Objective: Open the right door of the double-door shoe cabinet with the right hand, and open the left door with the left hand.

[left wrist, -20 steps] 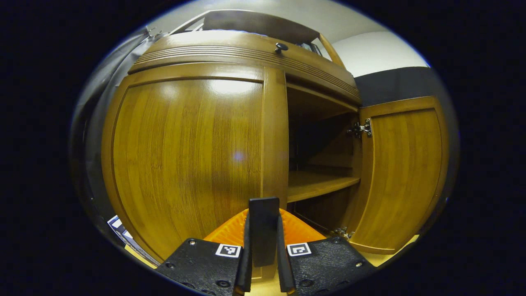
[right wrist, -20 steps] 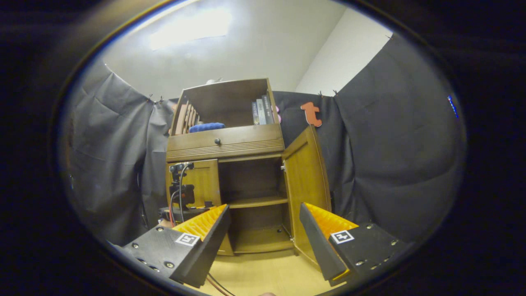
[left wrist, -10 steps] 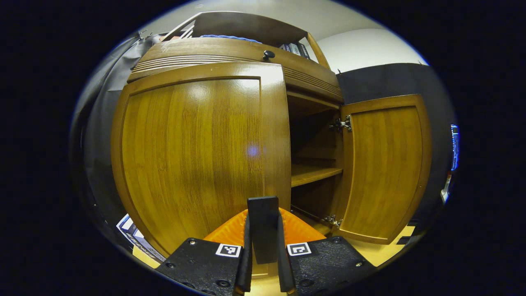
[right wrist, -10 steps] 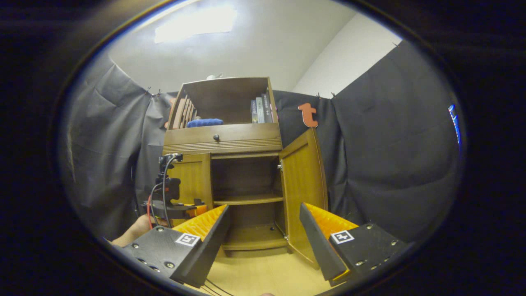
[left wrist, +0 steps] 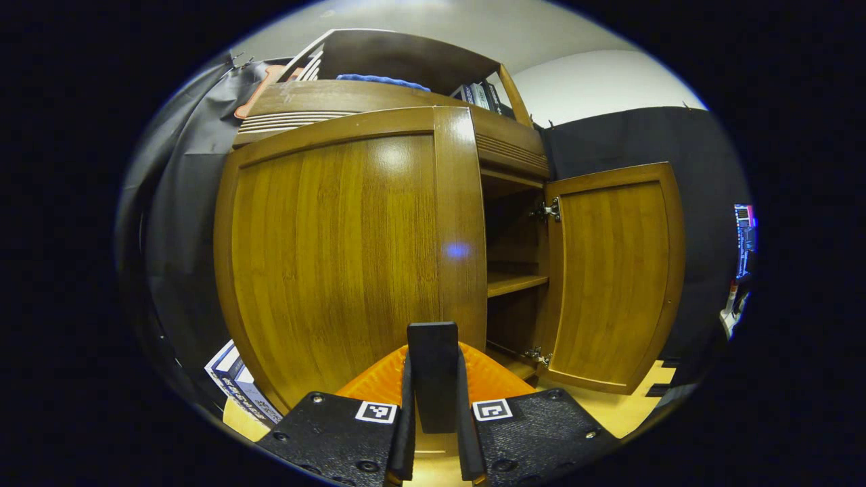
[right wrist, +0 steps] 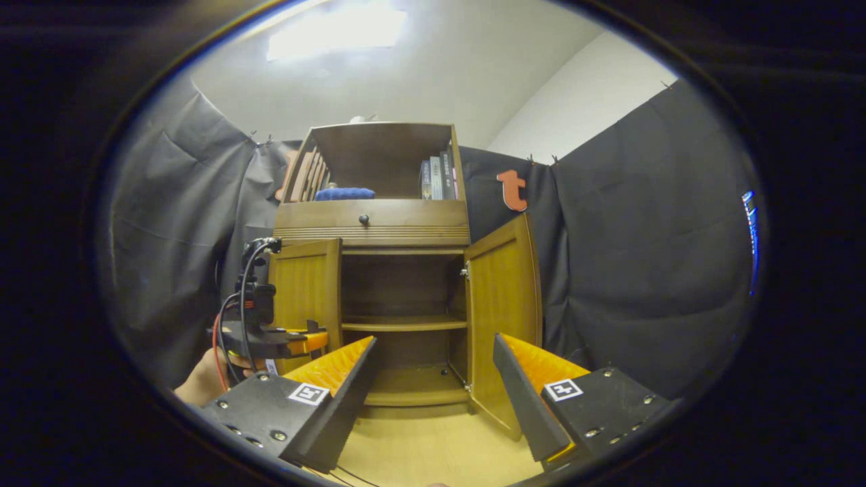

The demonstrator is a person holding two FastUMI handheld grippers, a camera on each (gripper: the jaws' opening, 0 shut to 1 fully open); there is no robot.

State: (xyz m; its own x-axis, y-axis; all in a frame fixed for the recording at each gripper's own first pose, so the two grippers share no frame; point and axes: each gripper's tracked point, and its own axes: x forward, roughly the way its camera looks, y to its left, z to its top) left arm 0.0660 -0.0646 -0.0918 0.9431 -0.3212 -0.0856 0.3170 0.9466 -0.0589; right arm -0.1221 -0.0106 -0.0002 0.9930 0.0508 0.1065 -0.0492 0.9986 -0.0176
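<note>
Now left tool clamped on left door edge; right tool wide open, nothing held.

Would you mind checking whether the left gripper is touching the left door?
Touching. In the left gripper view, the left gripper is closed on the left door's free edge, which runs down between its fingers.

We see the left gripper at the free edge of the left door, its two fingers closed on a dark handle that stands upright between them. To the right of that door the cabinet's inside shelf shows, and beyond it the right door stands swung wide on its hinges. Low to the left of the left door lie some boxes on the floor.
</note>
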